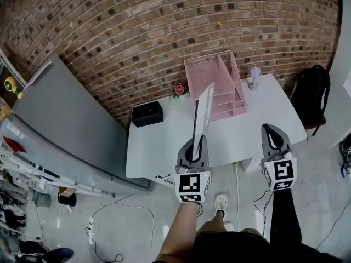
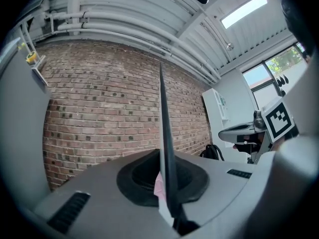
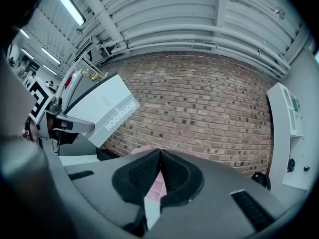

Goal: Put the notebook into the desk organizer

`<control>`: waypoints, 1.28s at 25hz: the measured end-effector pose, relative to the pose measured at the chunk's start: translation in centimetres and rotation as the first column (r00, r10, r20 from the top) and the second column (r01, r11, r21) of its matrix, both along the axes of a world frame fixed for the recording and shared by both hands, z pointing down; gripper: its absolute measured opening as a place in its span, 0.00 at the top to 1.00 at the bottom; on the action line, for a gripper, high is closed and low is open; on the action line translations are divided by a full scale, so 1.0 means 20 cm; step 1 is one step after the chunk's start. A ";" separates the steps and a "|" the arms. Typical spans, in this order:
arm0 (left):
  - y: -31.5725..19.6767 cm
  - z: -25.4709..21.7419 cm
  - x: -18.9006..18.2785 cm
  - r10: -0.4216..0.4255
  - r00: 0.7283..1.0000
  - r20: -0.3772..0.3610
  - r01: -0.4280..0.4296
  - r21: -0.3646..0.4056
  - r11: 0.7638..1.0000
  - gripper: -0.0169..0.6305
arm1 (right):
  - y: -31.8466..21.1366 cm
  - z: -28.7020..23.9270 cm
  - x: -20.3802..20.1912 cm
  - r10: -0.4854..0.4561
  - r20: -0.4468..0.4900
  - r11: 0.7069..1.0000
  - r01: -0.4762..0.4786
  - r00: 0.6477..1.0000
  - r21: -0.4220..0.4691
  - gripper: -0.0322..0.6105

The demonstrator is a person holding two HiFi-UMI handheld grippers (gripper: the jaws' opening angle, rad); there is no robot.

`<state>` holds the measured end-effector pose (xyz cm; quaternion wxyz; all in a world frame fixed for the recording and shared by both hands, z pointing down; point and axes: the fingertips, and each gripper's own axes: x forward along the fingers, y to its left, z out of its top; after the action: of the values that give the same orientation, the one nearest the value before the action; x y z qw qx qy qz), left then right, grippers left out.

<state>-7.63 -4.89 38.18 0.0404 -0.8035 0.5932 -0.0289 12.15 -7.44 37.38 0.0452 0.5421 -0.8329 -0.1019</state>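
Head view: left gripper (image 1: pixel 197 146) clamps thin white notebook (image 1: pixel 204 111), right gripper (image 1: pixel 273 131) shut, empty (carry step, I reckon); nxt I slot it into pink desk organizer (image 1: pixel 215 76).

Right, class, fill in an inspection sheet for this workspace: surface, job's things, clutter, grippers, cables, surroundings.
Surface: white table, mostly bare.
Job's things: notebook held upright in left gripper; pink desk organizer at table's far edge.
Clutter: black box, pink flower, small purple item on the table.
Grippers: left gripper jaws shut on the notebook; right gripper jaws together, empty.
Cables: loose cables on the floor beside the table.
Surroundings: brick wall, grey panel at left, black backpack at right.
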 end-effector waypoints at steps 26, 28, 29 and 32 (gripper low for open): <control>-0.85 0.26 0.03 0.217 0.960 -0.176 -0.243 -0.146 0.959 0.94 | -0.79 0.01 -0.11 0.106 -0.030 0.994 -0.106 0.994 -0.005 0.92; -0.86 0.27 0.04 0.228 0.957 -0.180 -0.256 -0.150 0.955 0.94 | -0.81 0.02 -0.12 0.108 -0.030 0.994 -0.108 0.994 -0.009 0.92; -0.87 0.27 0.05 0.232 0.955 -0.185 -0.261 -0.153 0.953 0.94 | -0.82 0.02 -0.12 0.107 -0.031 0.994 -0.107 0.994 -0.010 0.92; -0.87 0.31 0.07 0.243 0.947 -0.209 -0.281 -0.173 0.944 0.94 | -0.82 0.02 -0.13 0.108 -0.035 0.994 -0.108 0.994 -0.013 0.92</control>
<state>-6.15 -22.23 44.45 -0.0924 -0.8747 0.4758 -0.0082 9.61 -23.94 37.79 0.0686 0.5842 -0.8022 -0.1024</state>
